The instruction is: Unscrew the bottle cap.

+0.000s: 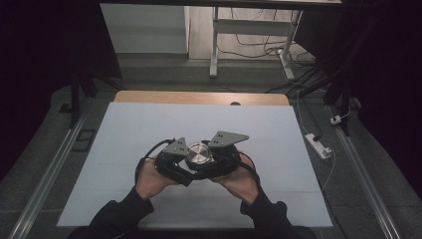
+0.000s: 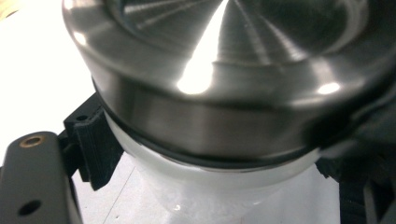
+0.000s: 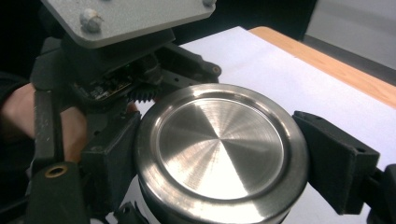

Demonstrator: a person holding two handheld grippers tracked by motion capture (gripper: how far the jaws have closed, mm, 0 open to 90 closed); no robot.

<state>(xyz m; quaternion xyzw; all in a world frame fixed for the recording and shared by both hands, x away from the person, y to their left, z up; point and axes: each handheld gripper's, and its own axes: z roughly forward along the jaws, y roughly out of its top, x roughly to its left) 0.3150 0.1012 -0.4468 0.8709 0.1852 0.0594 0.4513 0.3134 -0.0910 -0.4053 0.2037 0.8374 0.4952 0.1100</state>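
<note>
While the white table (image 1: 149, 124) carries nothing else, the jar (image 2: 210, 186) sits near its middle, its body clamped by the left gripper (image 1: 185, 167). Its steel lid (image 3: 219, 149), rigid and slippery, is pinched at the rim by the right gripper (image 3: 219, 186); that rim looks the best hold

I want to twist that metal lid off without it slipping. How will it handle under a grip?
The lid looks polished, with bright glare on its brushed top, so it is probably slippery. Its round, smooth side wall gives flat pads little to bite on, so they may skid. It seems stiff metal, unlikely to dent. The jar below looks glassy, so perhaps fragile.
</note>
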